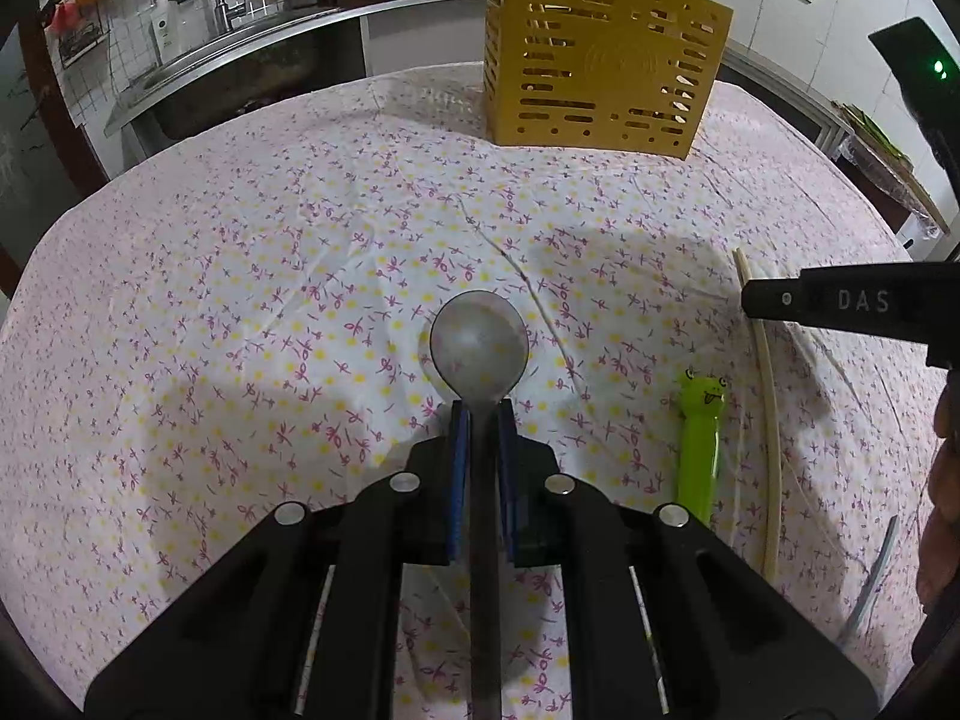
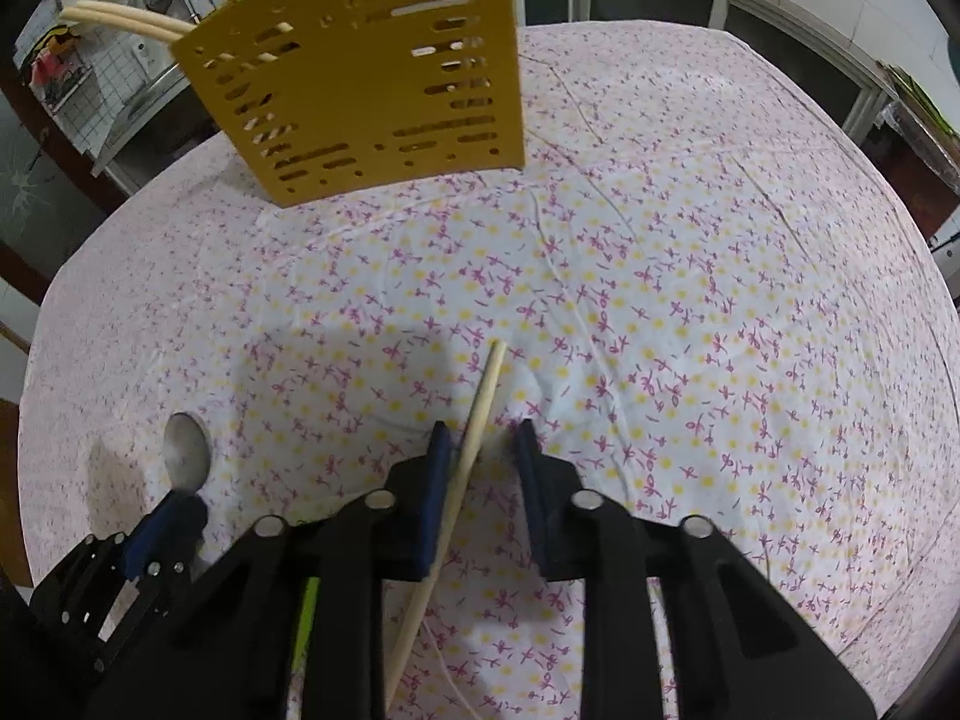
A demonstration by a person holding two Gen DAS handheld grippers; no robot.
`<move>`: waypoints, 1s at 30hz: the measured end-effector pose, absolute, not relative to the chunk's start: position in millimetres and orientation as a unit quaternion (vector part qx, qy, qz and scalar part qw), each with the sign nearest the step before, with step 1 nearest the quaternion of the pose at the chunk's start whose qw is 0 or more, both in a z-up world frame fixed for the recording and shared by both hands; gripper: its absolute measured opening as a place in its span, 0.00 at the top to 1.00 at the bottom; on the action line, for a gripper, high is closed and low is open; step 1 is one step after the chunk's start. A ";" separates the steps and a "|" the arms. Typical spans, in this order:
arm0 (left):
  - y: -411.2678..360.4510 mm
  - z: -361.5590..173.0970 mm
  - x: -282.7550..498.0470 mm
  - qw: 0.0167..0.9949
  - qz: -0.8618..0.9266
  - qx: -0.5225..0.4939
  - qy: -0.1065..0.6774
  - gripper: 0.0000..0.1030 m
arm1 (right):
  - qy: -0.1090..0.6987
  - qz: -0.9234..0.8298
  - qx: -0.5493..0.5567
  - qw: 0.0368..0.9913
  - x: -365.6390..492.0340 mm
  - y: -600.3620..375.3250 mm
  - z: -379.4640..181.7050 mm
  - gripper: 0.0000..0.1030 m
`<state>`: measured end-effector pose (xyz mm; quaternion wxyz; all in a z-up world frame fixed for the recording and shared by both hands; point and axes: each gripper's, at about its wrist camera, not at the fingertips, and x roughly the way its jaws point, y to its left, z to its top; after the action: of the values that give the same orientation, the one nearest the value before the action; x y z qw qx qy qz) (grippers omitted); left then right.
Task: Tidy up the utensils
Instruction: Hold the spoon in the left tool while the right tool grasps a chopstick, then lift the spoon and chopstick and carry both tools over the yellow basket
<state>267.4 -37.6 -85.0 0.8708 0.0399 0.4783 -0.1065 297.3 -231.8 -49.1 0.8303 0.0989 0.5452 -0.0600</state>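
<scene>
left tool: clamped on spoon, bowl ahead of tips | right tool: apart, chopstick between, against left pad | basket: upper frame on desk

Matt metal spoon, pale wooden chopstick, slotted yellow plastic holder, creased floral cloth.

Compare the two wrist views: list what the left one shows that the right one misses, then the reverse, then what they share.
Left wrist only: the frog face on the green utensil lying on the cloth, and the left gripper seen head-on, shut on the spoon handle.
Right wrist only: the right gripper seen head-on, its jaws astride the chopstick, a gap left at one pad.
Both: the yellow basket with chopsticks in it, the spoon, that loose chopstick and the flowered tablecloth.
</scene>
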 end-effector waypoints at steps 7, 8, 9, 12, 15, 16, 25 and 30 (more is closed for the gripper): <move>-37.1 -86.2 264.1 0.876 -0.109 0.042 0.467 0.92 | 0.546 -0.061 0.086 0.831 300.3 -218.1 -58.7 0.91; -36.2 -86.2 264.0 0.877 -0.110 0.040 0.466 0.92 | 0.546 -0.063 0.084 0.831 301.3 -216.4 -59.2 0.90; -35.9 -86.2 263.8 0.877 -0.110 0.038 0.466 0.92 | 0.548 -0.064 0.083 0.830 302.6 -216.1 -59.4 0.90; -34.3 -86.1 263.3 0.879 -0.112 0.033 0.462 0.92 | 0.555 -0.062 0.087 0.825 307.3 -217.5 -61.1 0.89; -33.6 -86.2 262.6 0.881 -0.113 0.033 0.459 0.92 | 0.556 -0.060 0.086 0.825 310.9 -216.8 -61.3 0.89; -33.3 -86.5 262.4 0.881 -0.113 0.032 0.458 0.91 | 0.556 -0.061 0.085 0.824 311.9 -217.0 -61.2 0.89; -31.7 -87.3 261.2 0.884 -0.112 0.026 0.453 0.91 | 0.540 -0.057 0.088 0.835 322.5 -223.5 -60.9 0.89; -28.8 -86.5 259.5 0.885 -0.114 0.017 0.452 0.92 | 0.491 -0.046 0.071 0.867 306.6 -218.4 -62.8 0.91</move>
<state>259.5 -28.8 -86.5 0.8846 0.0167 0.4521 -0.1135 306.6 -218.4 -62.8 0.8669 0.0705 0.4914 -0.0459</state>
